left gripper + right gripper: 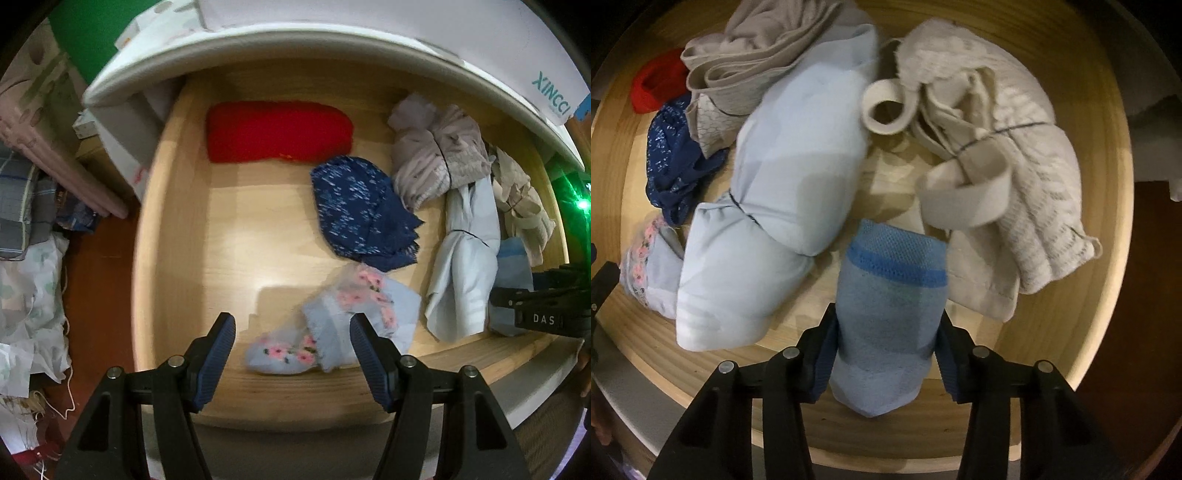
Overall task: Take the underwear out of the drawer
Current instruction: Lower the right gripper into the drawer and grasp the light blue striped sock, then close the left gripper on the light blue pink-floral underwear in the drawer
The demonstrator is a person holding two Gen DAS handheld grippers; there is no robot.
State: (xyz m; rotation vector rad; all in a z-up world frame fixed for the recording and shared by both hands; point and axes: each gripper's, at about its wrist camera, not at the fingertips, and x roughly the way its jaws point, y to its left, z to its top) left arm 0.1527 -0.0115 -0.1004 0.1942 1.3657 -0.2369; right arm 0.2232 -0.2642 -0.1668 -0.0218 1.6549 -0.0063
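My right gripper (884, 354) squeezes the blue mesh underwear (890, 306) near the drawer's (173, 206) front edge. My left gripper (291, 350) hangs half open, empty, over the flowery pair (332, 325), bare wood beside it.

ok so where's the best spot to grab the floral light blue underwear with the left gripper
Grip the folded middle of the floral underwear, coming straight down from above. It lies flat on the drawer floor, its raised fold already between the open left gripper fingers.
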